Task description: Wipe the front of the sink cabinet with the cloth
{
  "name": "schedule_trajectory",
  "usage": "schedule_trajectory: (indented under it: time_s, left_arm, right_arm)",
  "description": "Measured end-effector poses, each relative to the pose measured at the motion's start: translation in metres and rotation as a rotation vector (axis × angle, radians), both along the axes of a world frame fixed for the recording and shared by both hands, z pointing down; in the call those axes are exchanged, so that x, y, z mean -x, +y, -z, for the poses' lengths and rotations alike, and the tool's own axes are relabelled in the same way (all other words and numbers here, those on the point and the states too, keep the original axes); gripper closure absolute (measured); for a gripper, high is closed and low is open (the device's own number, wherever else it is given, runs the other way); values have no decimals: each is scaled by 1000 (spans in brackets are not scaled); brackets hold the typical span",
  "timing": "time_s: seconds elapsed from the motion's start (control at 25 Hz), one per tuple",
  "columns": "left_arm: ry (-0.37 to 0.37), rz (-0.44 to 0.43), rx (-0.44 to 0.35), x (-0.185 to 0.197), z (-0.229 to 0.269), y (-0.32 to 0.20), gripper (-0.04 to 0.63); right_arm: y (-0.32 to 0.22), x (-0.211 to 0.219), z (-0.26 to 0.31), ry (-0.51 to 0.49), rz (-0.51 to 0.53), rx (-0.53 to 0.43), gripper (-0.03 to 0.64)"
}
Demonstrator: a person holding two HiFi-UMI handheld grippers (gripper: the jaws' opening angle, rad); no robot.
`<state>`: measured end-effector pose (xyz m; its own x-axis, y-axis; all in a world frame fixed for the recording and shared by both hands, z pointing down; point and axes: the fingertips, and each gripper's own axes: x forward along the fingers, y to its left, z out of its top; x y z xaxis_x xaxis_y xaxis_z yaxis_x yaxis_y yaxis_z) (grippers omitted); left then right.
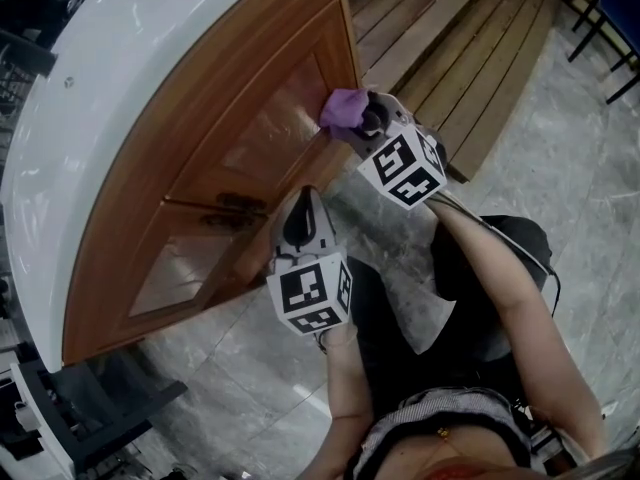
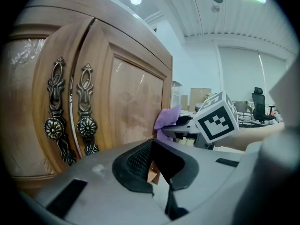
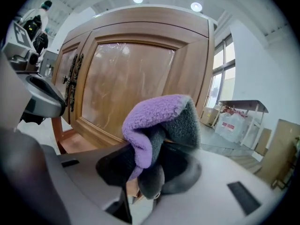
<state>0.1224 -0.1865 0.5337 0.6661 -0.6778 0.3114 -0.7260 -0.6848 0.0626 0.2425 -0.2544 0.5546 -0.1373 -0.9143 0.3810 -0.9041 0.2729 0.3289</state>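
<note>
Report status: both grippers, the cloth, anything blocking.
Right gripper shut on cloth, cloth against cabinet door. Left gripper shut, empty, near handles. Nothing blocking.

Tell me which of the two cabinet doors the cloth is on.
The right-hand door, not the left door: the right gripper holds the purple cloth against its outer edge, far from the paired handles in the middle.

R gripper (image 1: pixel 368 123) out front, jaws clamped on cloth (image 1: pixel 342 110), R arm (image 1: pixel 495 268) stretched fwd. L gripper (image 1: pixel 306 200) sits lower, jaws pinched together, nothing between 'em, L forearm (image 1: pixel 345 408) extended.
</note>
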Motion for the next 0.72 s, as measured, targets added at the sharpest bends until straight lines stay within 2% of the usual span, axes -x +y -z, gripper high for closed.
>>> schedule_trajectory:
  time_s: [0.2, 0.72]
  left_arm:
    - [-7, -5, 2, -5, -3, -2, 595]
    - [-12, 3, 5, -5, -5, -5, 595]
  right_arm:
    - [1, -8, -5, 31, -14, 7, 434]
    - [-1, -8, -5, 4, -14, 12, 433]
